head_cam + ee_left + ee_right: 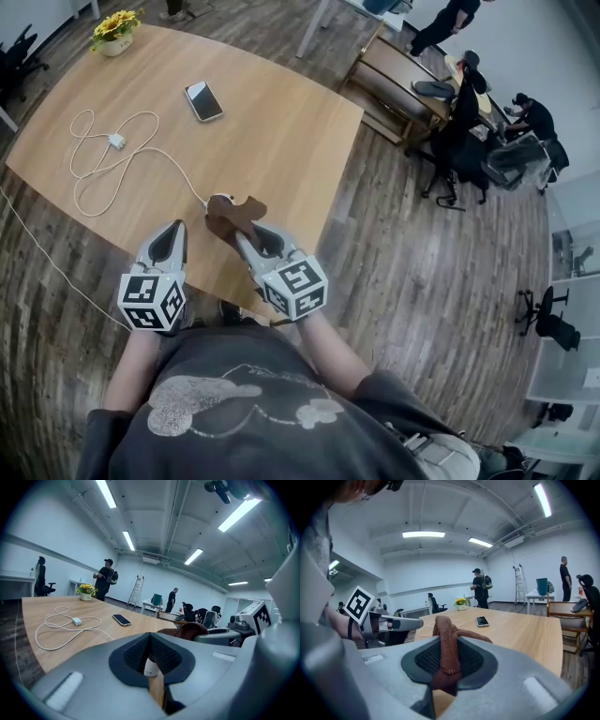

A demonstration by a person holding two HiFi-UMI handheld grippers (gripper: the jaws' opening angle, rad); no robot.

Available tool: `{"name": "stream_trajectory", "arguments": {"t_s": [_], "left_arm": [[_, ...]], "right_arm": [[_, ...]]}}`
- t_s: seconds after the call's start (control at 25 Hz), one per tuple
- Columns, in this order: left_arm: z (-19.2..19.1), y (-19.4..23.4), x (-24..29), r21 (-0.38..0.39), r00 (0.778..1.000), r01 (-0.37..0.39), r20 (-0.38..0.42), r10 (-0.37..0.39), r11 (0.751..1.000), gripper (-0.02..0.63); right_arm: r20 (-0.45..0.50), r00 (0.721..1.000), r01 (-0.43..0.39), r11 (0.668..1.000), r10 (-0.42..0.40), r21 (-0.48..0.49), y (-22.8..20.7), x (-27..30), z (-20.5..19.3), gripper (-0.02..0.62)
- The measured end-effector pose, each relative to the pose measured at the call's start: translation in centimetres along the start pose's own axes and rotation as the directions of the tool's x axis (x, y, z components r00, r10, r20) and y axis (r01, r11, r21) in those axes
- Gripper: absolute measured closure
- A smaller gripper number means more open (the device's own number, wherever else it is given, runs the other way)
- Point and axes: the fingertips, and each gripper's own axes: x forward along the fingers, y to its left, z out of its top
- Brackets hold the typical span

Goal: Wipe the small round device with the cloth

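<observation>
My left gripper (173,234) hangs over the near edge of the wooden table (281,131), its jaws drawn together. In the left gripper view a small white piece (150,666) shows low in the slit between them, and I cannot tell what it is. Ahead of this gripper and off to its left, a white cable (116,141) lies in loops. Farther ahead sits a phone (203,100), screen up.

To the right of the left gripper, the cable's end reaches the small round device (217,199). The device lies just past the tips of my right gripper (242,239), showing only as a white edge at the left side of the brown cloth (234,217). The cloth is bunched over the device and touches the table. My right gripper is clamped on the cloth's near end, and a fold stands up between its jaws.
</observation>
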Motion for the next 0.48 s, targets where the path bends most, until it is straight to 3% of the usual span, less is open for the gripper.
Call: {"name": "stream_trajectory", "arguments": {"t_s": [0.24,0.48], "left_arm": [[-0.2,1.1,-1.1,-0.008,1.0,-0.022,-0.005,0.022,1.0,0.586],[-0.7,2.6,-2.2,-0.014,0.998,-0.05,-0.023,0.05,0.999,0.586]], "right_arm": [[-0.05,0.996,-0.068,0.998,0.068,0.004,2.7,2.8,-1.7,0.531],[-0.134,0.991,0.01,0.993,0.006,0.119,1.5,5.0,-5.8,0.531]]}}
